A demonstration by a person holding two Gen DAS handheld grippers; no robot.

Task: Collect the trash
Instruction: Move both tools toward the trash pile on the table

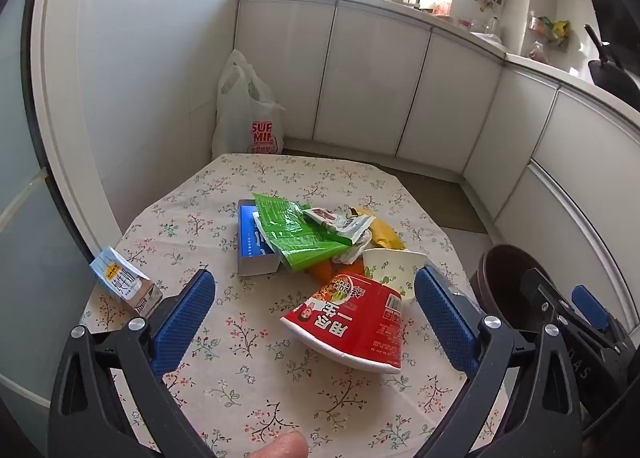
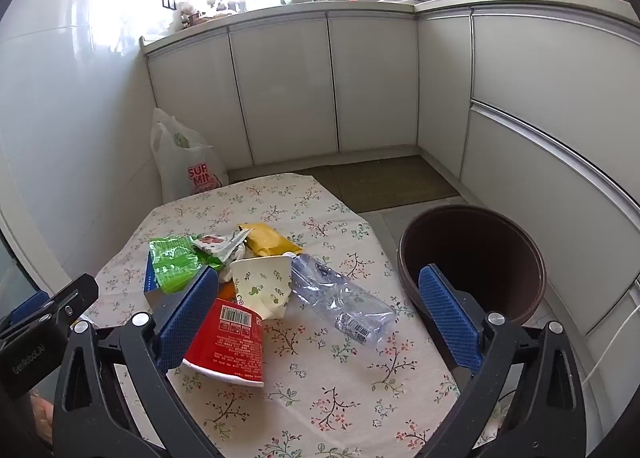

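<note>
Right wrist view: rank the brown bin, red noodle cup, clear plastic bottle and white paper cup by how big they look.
1. brown bin
2. red noodle cup and clear plastic bottle: about alike, and the noodle cup is partly hidden, so unranked
3. white paper cup

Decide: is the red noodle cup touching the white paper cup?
Touching. In the right wrist view the white paper cup rests against the red noodle cup with no cloth showing between them.

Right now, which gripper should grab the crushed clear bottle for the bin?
Right. The clear bottle lies between the open right gripper fingers, beside the brown bin. The left gripper, also open, faces the red noodle cup instead.
</note>
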